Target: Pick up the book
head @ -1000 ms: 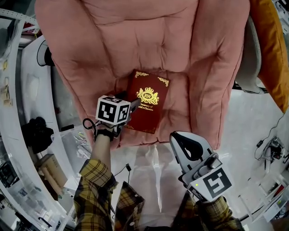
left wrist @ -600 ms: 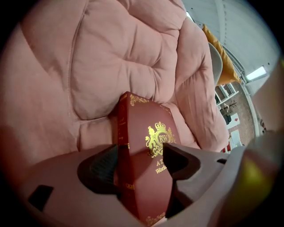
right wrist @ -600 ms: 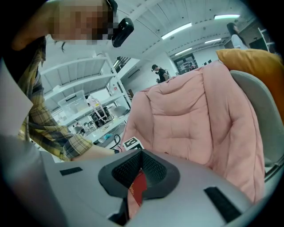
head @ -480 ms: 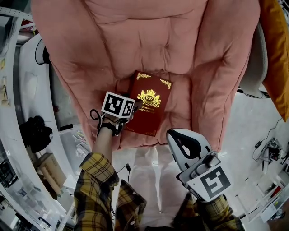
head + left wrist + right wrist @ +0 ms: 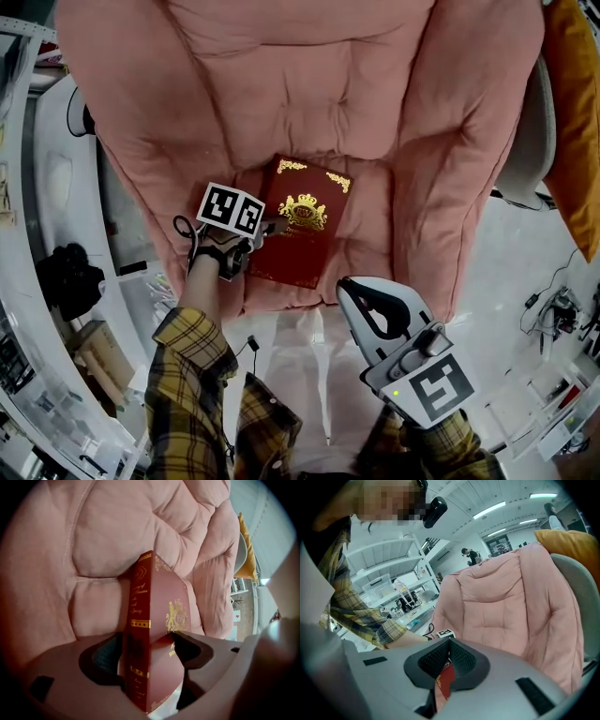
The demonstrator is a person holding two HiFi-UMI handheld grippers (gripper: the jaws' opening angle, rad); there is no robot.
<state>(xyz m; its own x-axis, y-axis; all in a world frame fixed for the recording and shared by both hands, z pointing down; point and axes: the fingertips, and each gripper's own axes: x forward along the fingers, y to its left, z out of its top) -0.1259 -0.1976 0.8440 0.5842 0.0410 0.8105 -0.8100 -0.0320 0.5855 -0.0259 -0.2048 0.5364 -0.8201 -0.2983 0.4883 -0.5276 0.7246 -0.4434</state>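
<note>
Left gripper (image 5: pixel 266 228) has dropped onto book's (image 5: pixel 305 221) left edge, jaws just widened astride spine, unclamped. Right gripper (image 5: pixel 349 289) closed, empty, near. Risk: shallow bite, book slips off soft cushion (image 5: pixel 375 112).

Head view: left gripper (image 5: pixel 265 228) jaws sit mostly under its own marker cube (image 5: pixel 230 210), which also covers the book (image 5: pixel 302 234) edge at 8 o'clock. Left gripper view: jaws have just been opening, book between them. Its lower end is masked by the gripper body, spine lettering unreadable. Right gripper view: book only a red sliver at 6 o'clock. Armchair (image 5: pixel 375 112) cropped at 12.
</note>
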